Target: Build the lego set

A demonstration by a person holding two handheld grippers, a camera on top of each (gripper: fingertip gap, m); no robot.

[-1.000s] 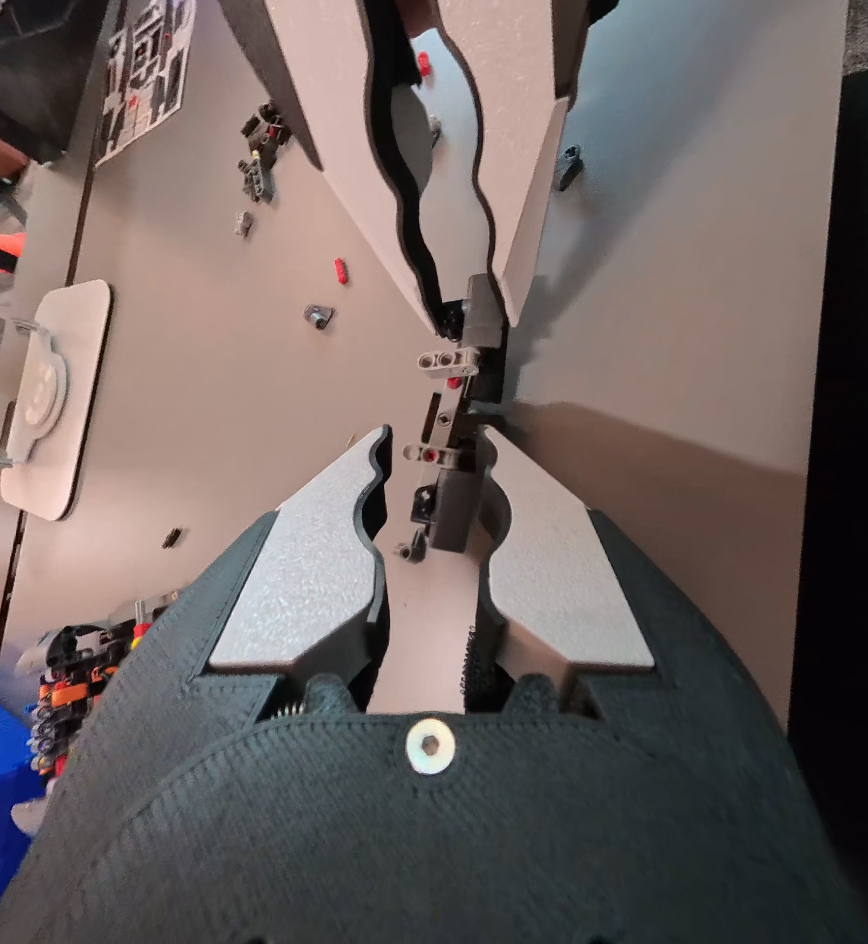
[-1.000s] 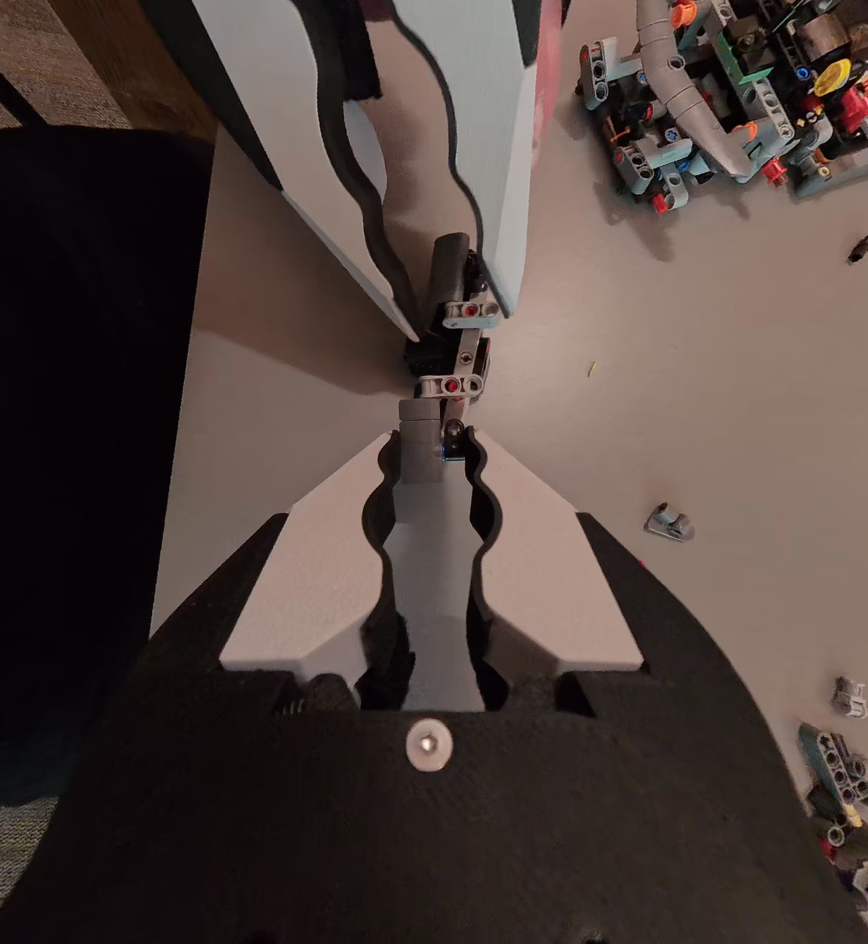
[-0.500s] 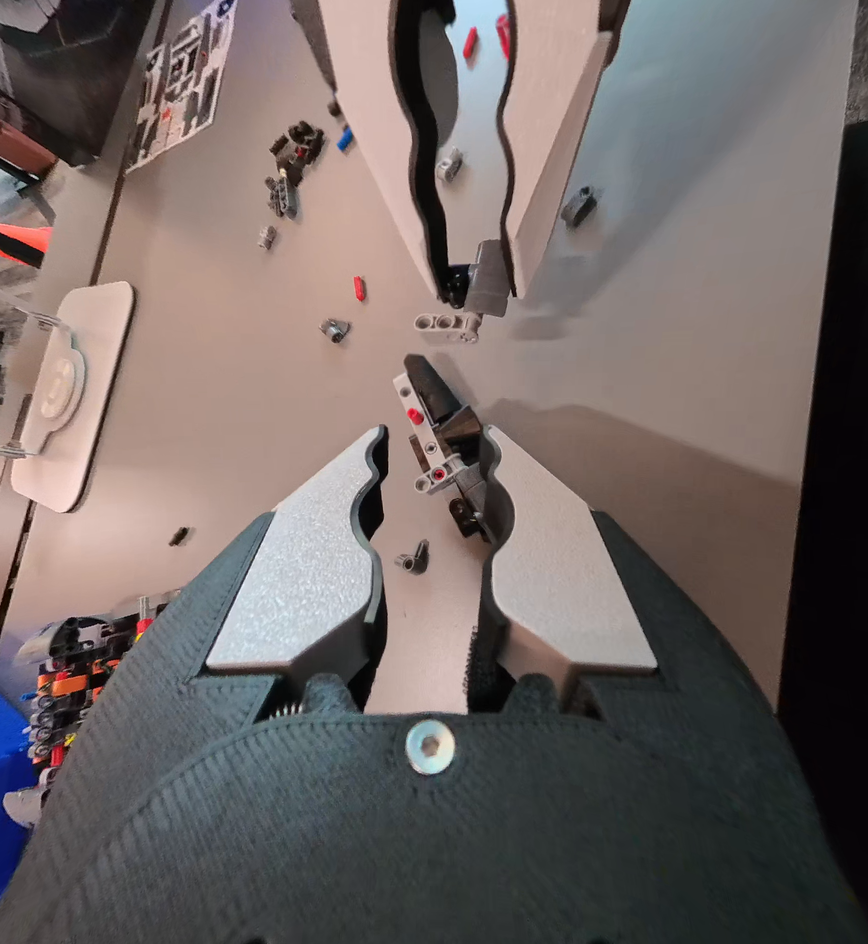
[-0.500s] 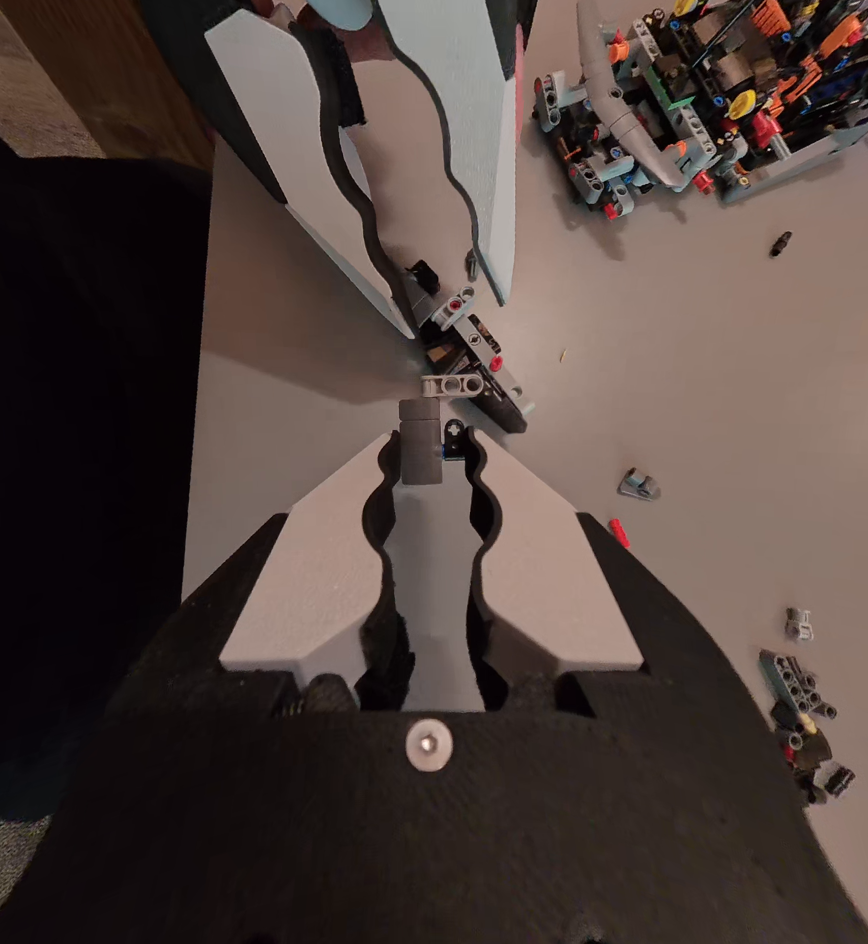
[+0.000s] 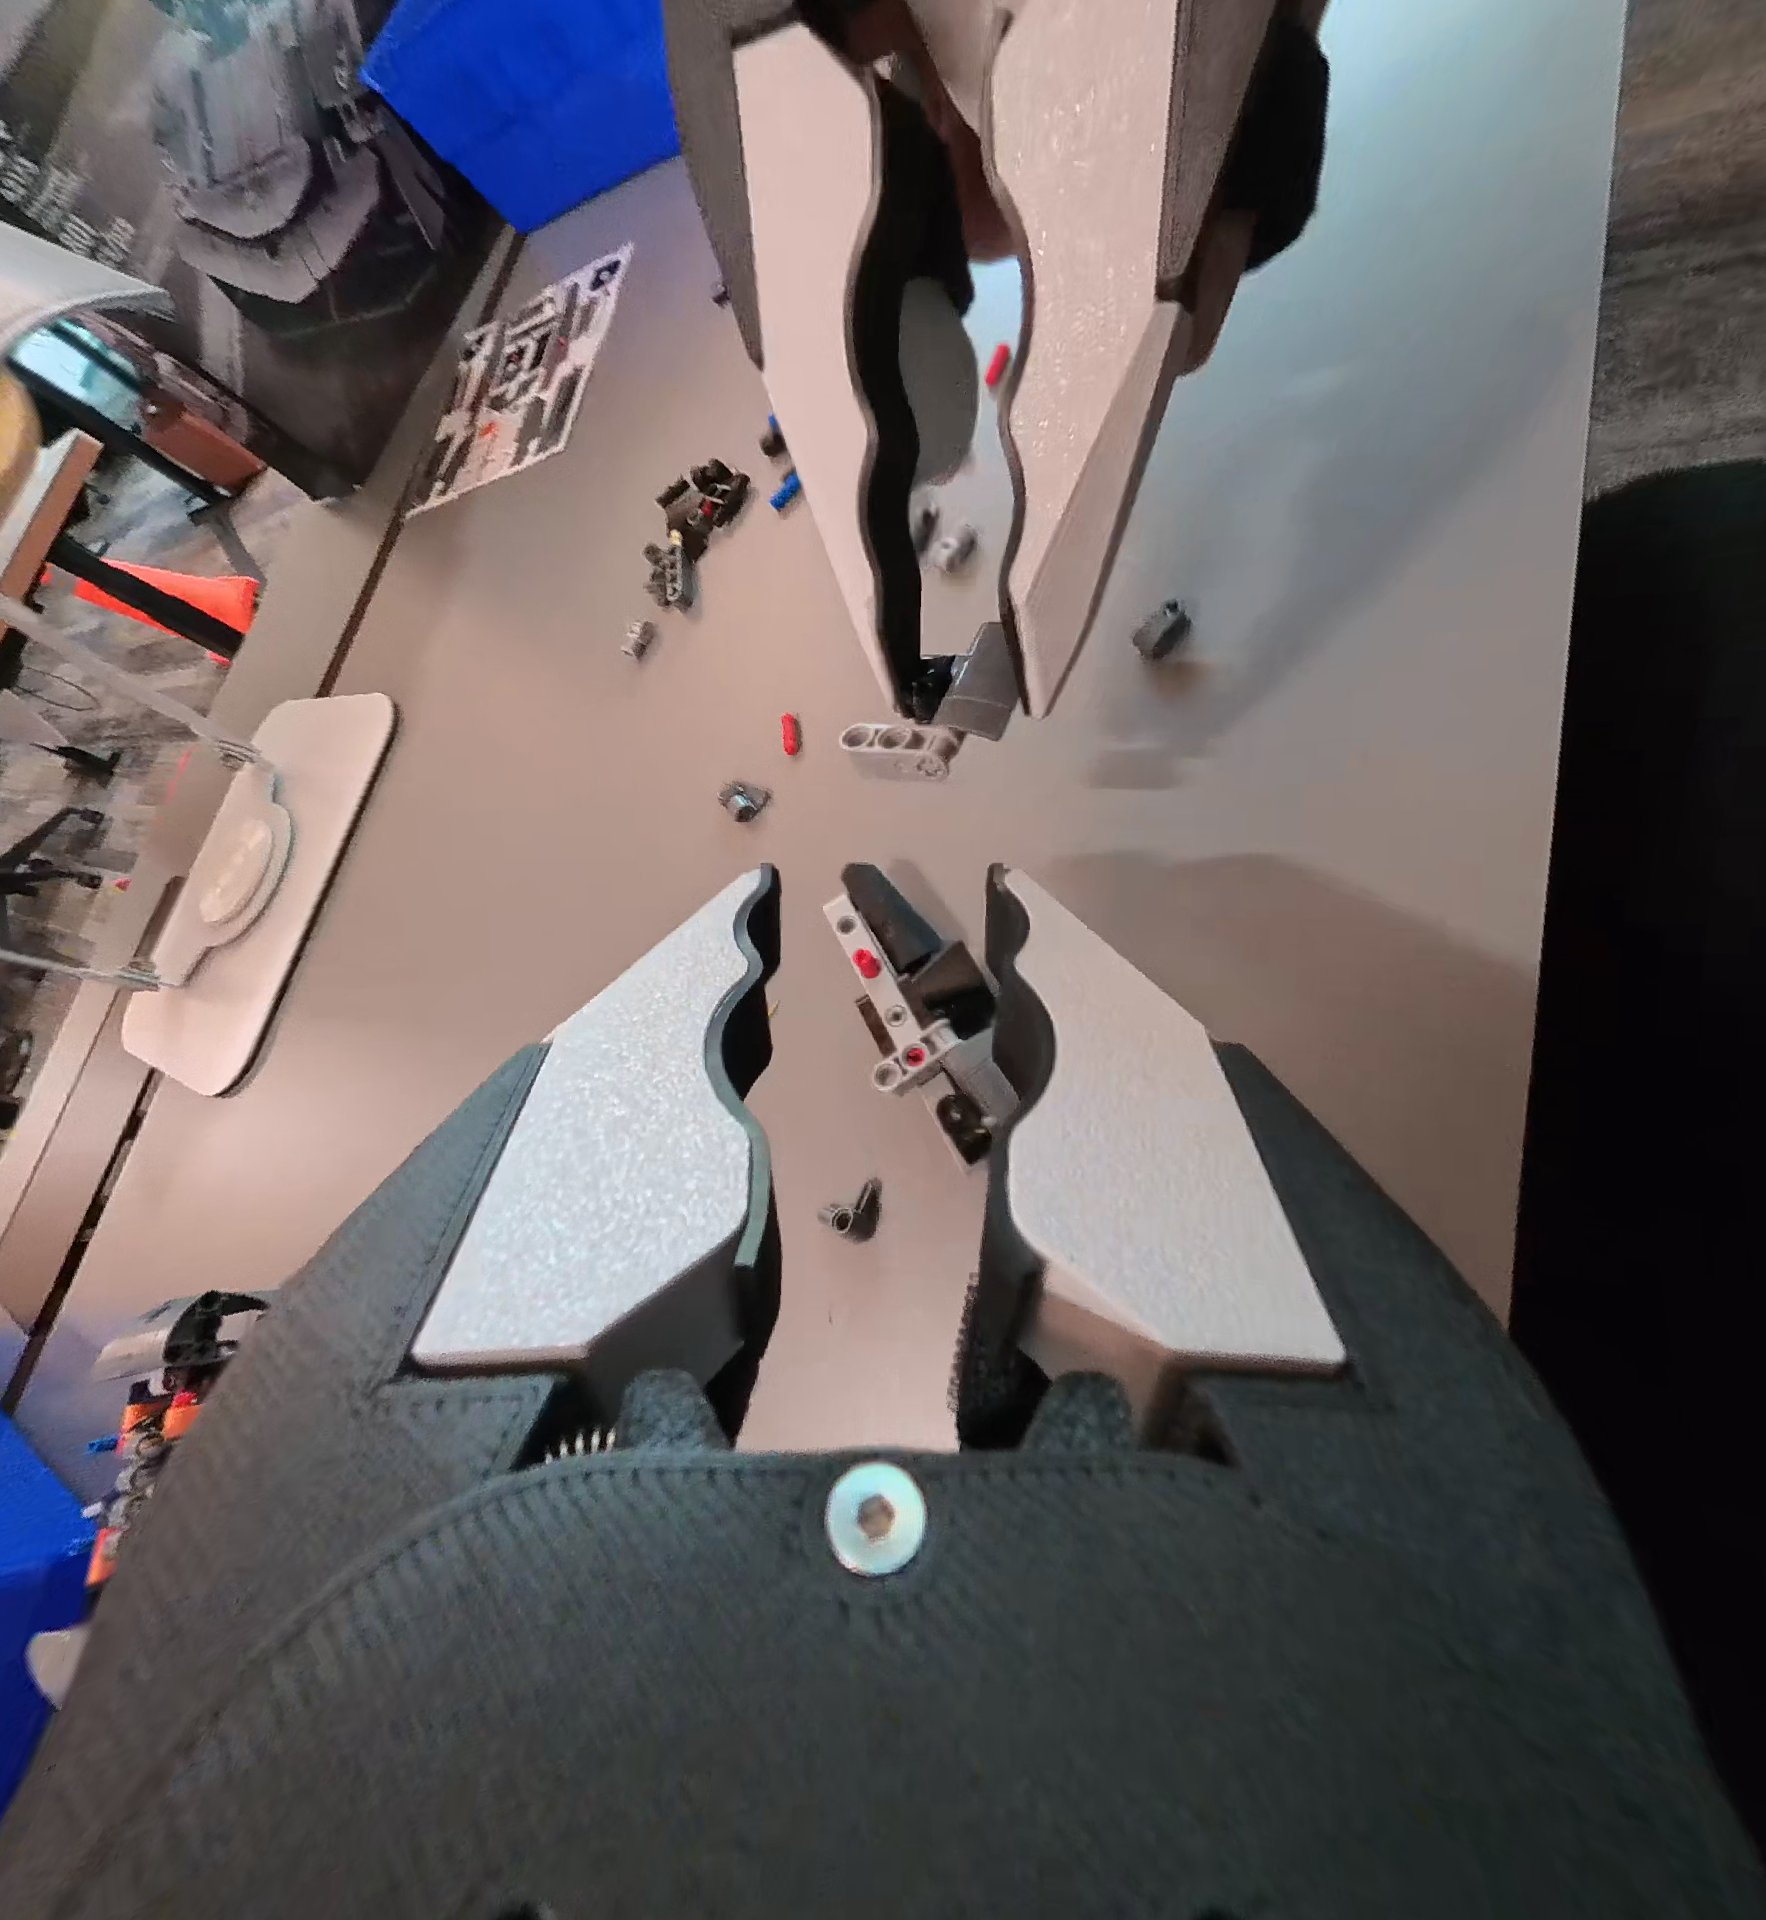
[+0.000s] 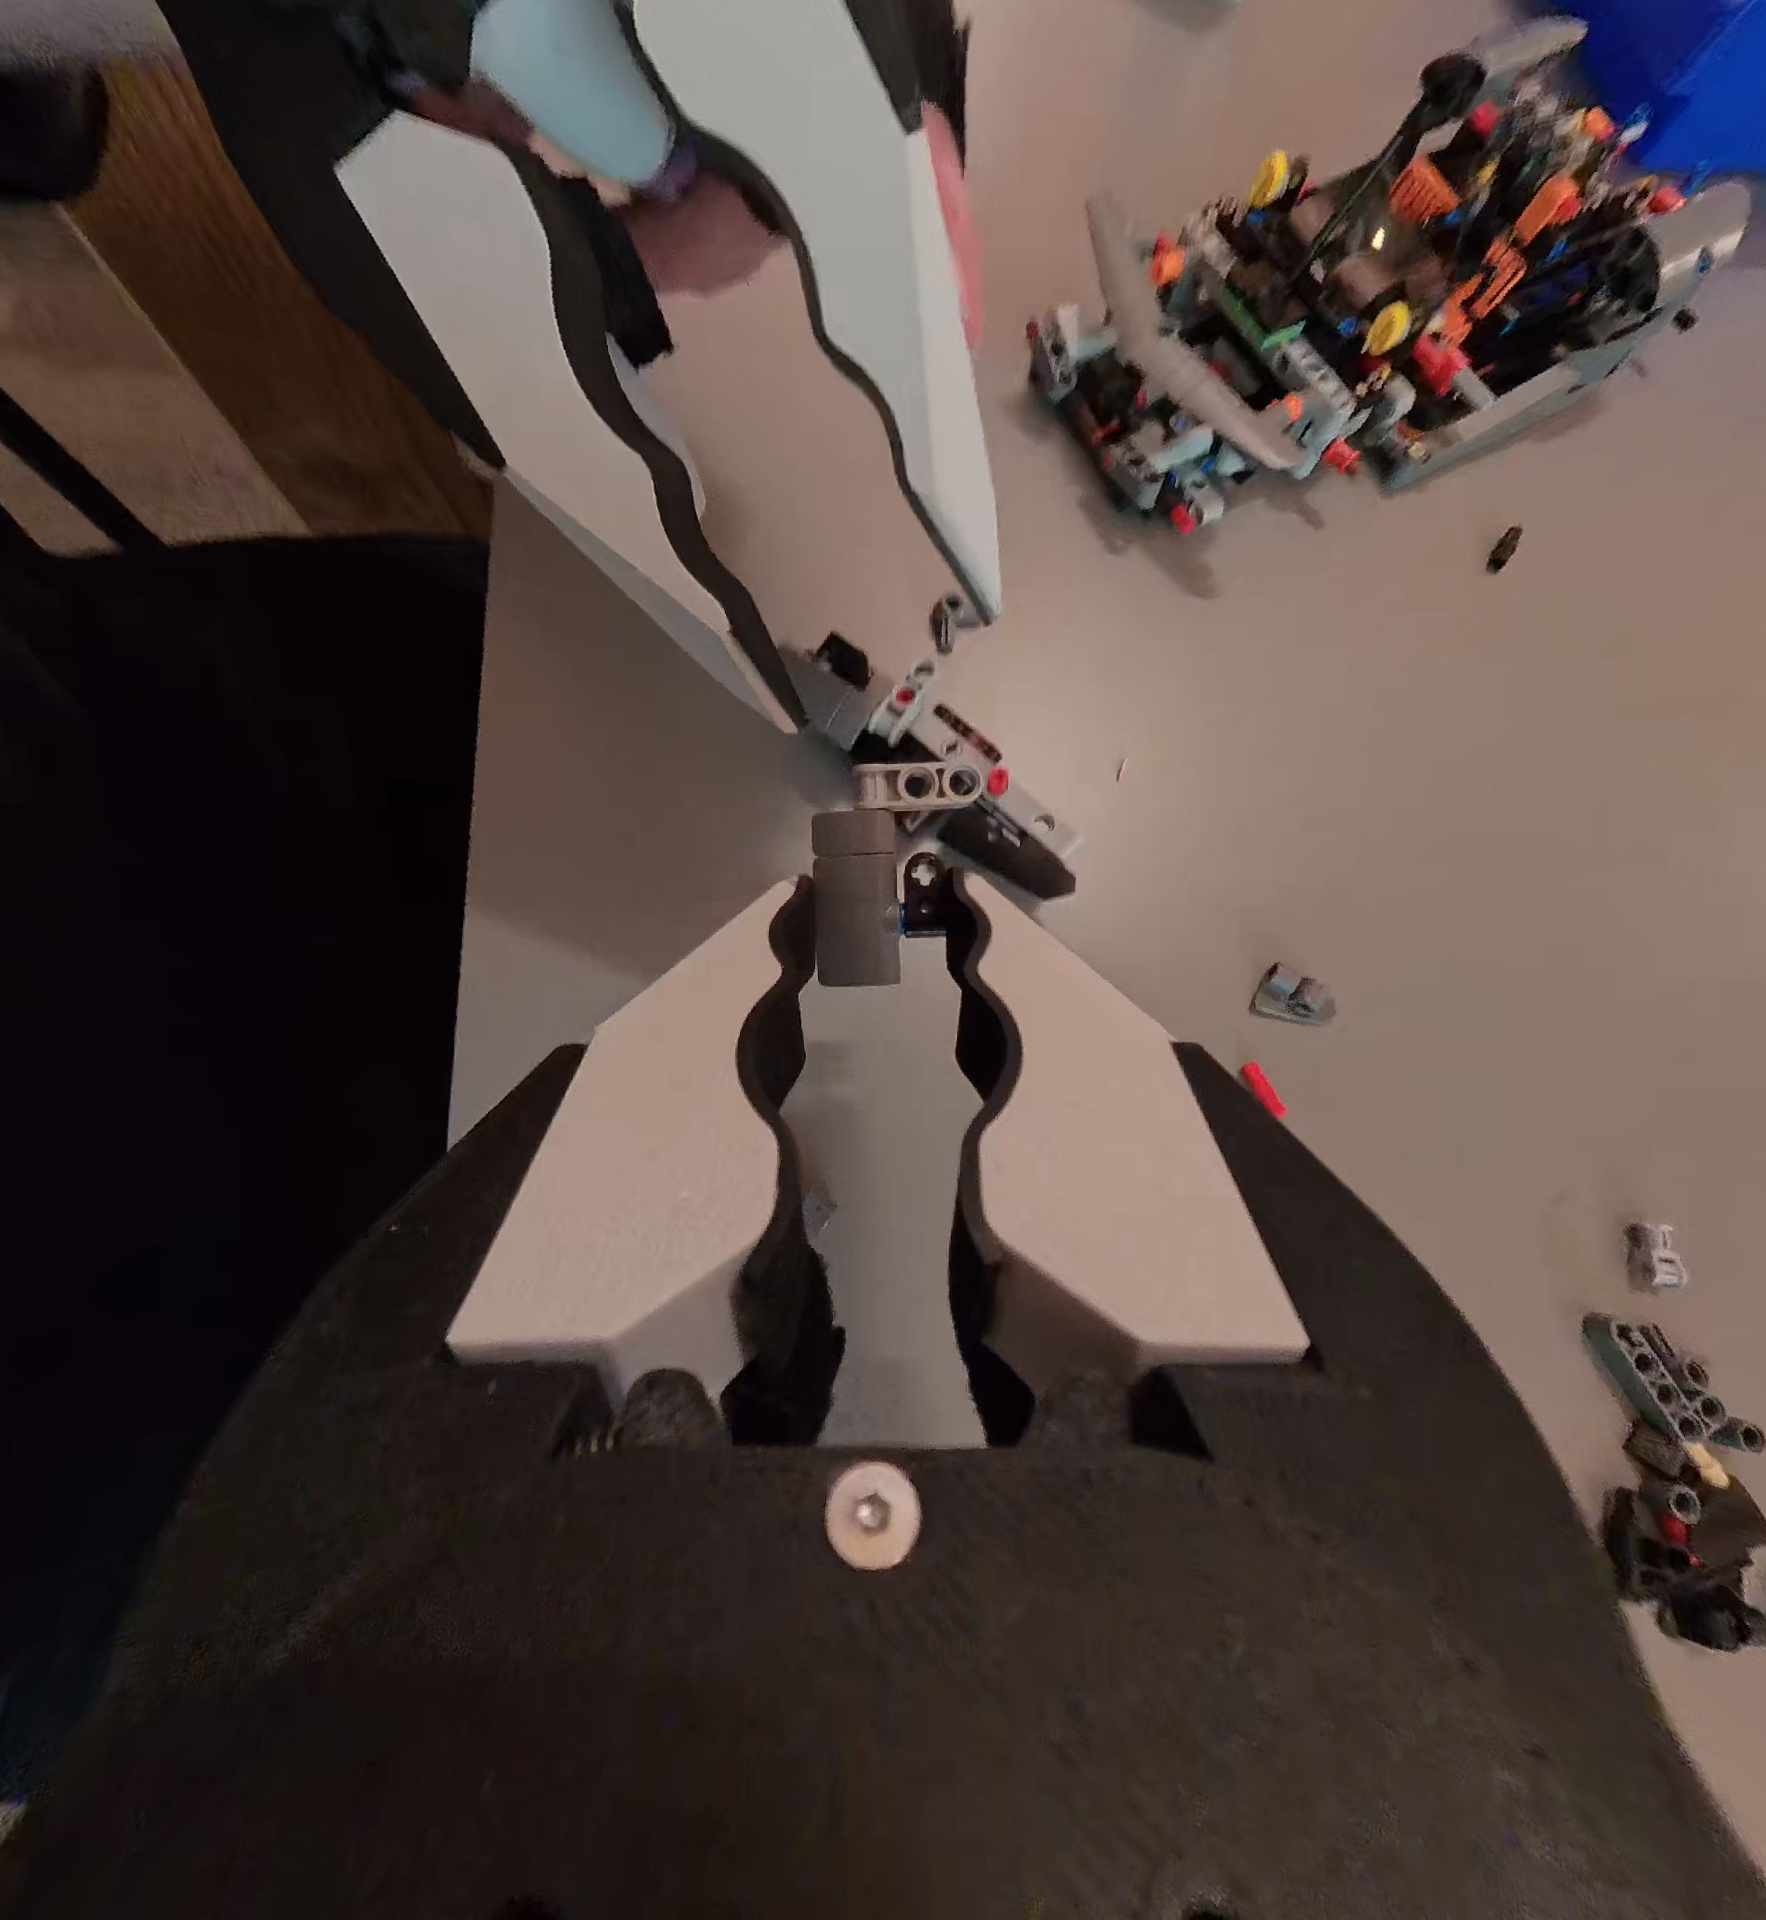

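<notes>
My left gripper [image 5: 884, 883] is open. A small sub-assembly [image 5: 910, 997], a grey beam with black parts and red pins, lies tilted between its fingers and touches only the right finger. It also shows in the right wrist view [image 6: 972, 821] at the left gripper's fingertip. My right gripper [image 6: 877, 883] is shut on a dark grey cylinder piece [image 6: 855, 914] with a black connector [image 6: 923, 883] and a light grey beam [image 6: 915, 781] at its front. In the left wrist view the right gripper [image 5: 962, 696] faces mine, holding that piece [image 5: 983, 686], clear of the sub-assembly.
A large, partly built model [image 6: 1378, 312] stands at the back right beside a blue bin [image 6: 1741, 83]. Loose parts [image 6: 1689, 1507] and a red pin [image 6: 1263, 1091] lie to the right. A parts sheet [image 5: 526, 384], a white pad [image 5: 255, 862] and a small black connector [image 5: 853, 1210] are on the table; its edge [image 5: 1544, 727] is close. Some 4 cm of space lies between my two pairs of fingers.
The two grippers have pulled apart. The dark grey piece with the light grey beam came away in the right gripper, and the sub-assembly has tilted against the left gripper's right finger.
</notes>
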